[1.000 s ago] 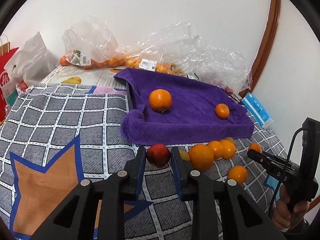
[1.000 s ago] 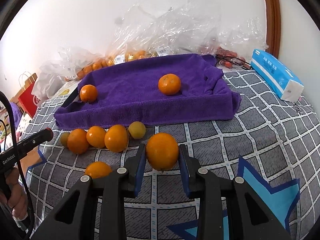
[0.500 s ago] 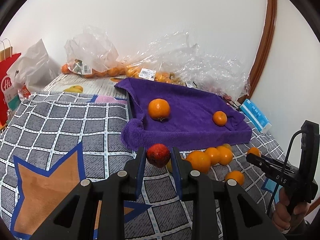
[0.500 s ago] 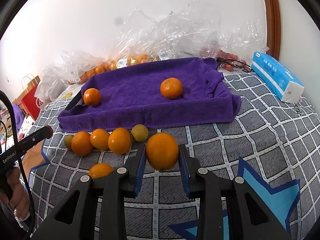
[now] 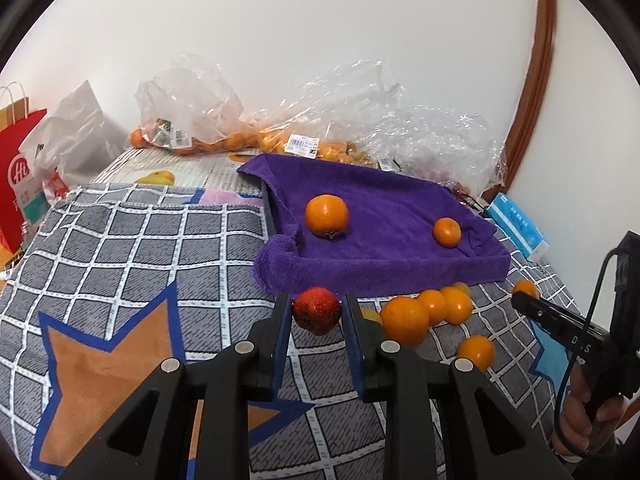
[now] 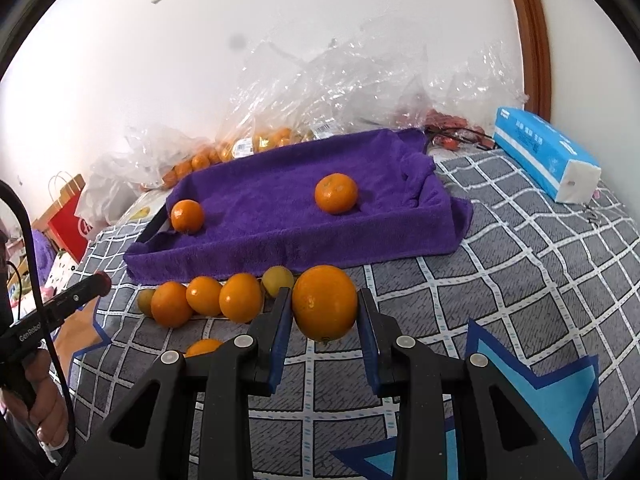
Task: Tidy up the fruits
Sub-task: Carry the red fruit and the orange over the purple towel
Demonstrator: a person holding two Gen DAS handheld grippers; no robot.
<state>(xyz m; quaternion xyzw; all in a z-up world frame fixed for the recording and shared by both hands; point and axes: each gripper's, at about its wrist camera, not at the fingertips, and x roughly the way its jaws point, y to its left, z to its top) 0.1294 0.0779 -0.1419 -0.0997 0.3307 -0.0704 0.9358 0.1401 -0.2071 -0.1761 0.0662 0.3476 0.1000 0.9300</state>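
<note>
Left gripper (image 5: 316, 314) clenching small round red fruit (image 5: 317, 310); right gripper (image 6: 323, 312) clenching large round orange (image 6: 324, 302). Both now hanging nearer front edge of purple towel-lined tray (image 5: 400, 268), fruits lifting off checked grey blanket (image 5: 140, 248). 2 oranges already inside; drop-off likely next.

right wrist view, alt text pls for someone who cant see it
The right hand-held gripper holds an orange above a checked blanket. Ahead lies a purple towel with two oranges on it; a row of loose fruit sits along its near edge.
</note>
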